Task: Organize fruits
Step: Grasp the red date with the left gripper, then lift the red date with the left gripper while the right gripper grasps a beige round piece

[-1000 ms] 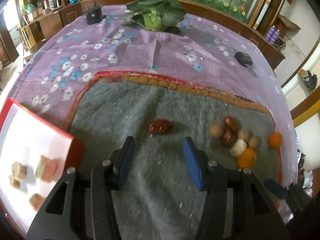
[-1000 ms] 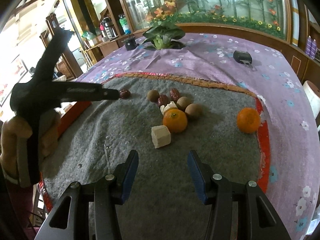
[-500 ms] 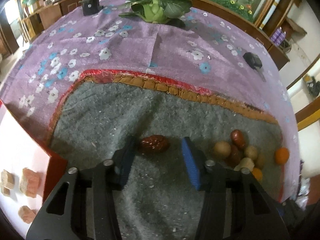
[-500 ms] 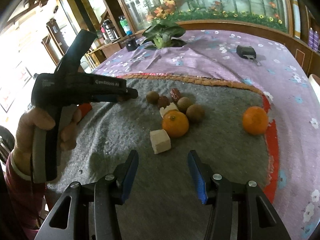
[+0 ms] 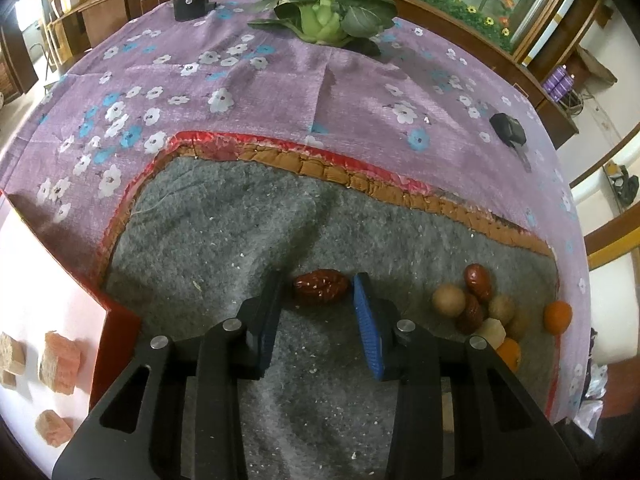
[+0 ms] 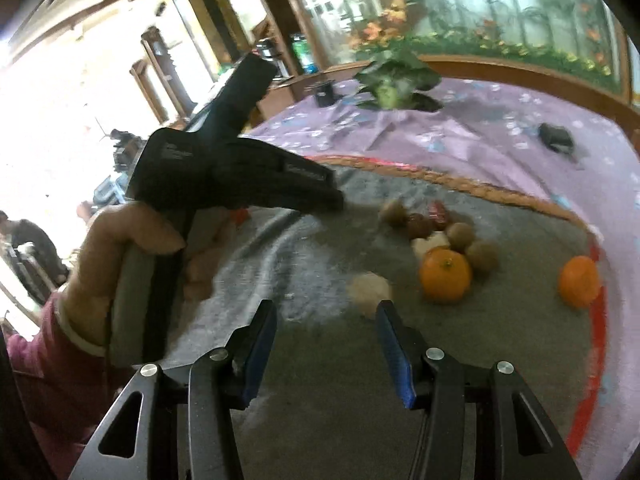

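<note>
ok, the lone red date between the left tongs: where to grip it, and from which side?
Grip the red date across its long axis, pads on its two tapered ends, coming from the near side as the left tongs already do. It lies flat on the grey mat, long axis running left-right, straddled by the open jaws. Closing should seat it; the wrinkled skin helps hold.

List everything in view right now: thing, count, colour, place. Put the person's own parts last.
red date: 1, dark red, on the grey mat between the left gripper's fingers
fruit pile: two more red dates, round brown fruits, a pale chunk, an orange; right side of mat
lone orange: 1, orange, by the mat's red edge
pale cube: 1, cream, blurred, ahead of the right gripper
grey mat: 1, grey with red-brown border
tablecloth: 1, purple, floral
bok choy: 1, green, far end of table
tray: 1, white with red rim, holds pinkish and tan cubes
left gripper: black, blue pads, closing around the date
right gripper: open, empty
</note>
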`<action>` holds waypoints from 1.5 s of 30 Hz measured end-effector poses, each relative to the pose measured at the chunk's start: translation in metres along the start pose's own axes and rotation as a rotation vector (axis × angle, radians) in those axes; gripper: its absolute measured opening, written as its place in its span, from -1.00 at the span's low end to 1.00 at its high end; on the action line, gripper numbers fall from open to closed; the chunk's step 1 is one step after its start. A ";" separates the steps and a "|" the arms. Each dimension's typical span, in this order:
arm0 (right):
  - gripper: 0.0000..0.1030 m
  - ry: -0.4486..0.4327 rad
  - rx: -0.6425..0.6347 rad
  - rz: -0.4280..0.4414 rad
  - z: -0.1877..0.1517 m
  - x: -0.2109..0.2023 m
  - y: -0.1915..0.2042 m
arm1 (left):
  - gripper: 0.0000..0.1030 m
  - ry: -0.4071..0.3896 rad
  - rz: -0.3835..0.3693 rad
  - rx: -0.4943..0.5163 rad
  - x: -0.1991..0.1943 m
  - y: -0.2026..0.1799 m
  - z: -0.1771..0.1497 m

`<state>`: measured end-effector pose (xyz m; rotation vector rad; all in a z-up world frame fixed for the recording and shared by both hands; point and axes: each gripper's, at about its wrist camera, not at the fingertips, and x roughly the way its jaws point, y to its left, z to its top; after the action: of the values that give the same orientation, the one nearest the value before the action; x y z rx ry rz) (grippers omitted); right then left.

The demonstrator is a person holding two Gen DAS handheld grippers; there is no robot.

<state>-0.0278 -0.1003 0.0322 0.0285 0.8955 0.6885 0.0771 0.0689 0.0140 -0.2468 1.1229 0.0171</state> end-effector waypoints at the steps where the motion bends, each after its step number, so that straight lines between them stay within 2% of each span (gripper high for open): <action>1: -0.02 0.007 0.030 -0.009 0.000 0.002 -0.006 | -0.31 0.000 0.005 0.003 0.000 -0.001 0.000; 6: -0.02 0.030 0.093 -0.023 0.002 0.016 -0.014 | -0.31 -0.010 0.035 0.033 0.002 -0.006 -0.002; 9: -0.02 0.034 0.071 -0.043 0.007 0.027 -0.009 | -0.31 -0.025 0.062 0.066 0.003 -0.011 -0.005; 12: -0.02 0.054 0.029 -0.106 0.011 0.042 -0.004 | -0.42 -0.035 0.065 0.068 0.002 -0.009 -0.005; 13: -0.08 0.059 0.009 -0.133 0.010 0.045 -0.002 | -0.42 -0.033 0.052 0.065 0.002 -0.006 -0.005; 14: -0.38 0.052 -0.028 -0.186 0.010 0.046 0.003 | -0.42 -0.032 0.033 0.059 0.001 -0.003 -0.005; 15: -0.44 0.055 -0.036 -0.188 0.010 0.046 0.005 | -0.43 -0.028 0.015 0.050 0.000 0.000 -0.005; 19: -0.45 0.042 -0.009 -0.192 0.007 0.034 0.003 | -0.43 -0.028 -0.034 0.027 -0.014 0.009 -0.009; 24: -0.45 0.007 0.001 -0.195 0.003 0.010 0.007 | -0.42 -0.049 -0.057 0.033 -0.037 0.014 -0.021; 29: -0.45 -0.025 0.012 -0.205 -0.002 -0.009 0.014 | -0.42 -0.114 -0.008 0.091 -0.063 0.010 -0.047; 36: -0.45 -0.029 0.020 -0.194 -0.003 -0.011 0.024 | -0.42 -0.181 0.068 0.169 -0.085 0.004 -0.079; 45: -0.45 -0.037 0.004 -0.141 0.003 -0.008 0.056 | -0.42 -0.226 0.102 0.149 -0.104 0.023 -0.093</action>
<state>-0.0592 -0.0603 0.0561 -0.0176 0.8546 0.5533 -0.0539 0.0839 0.0646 -0.0526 0.9063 0.0504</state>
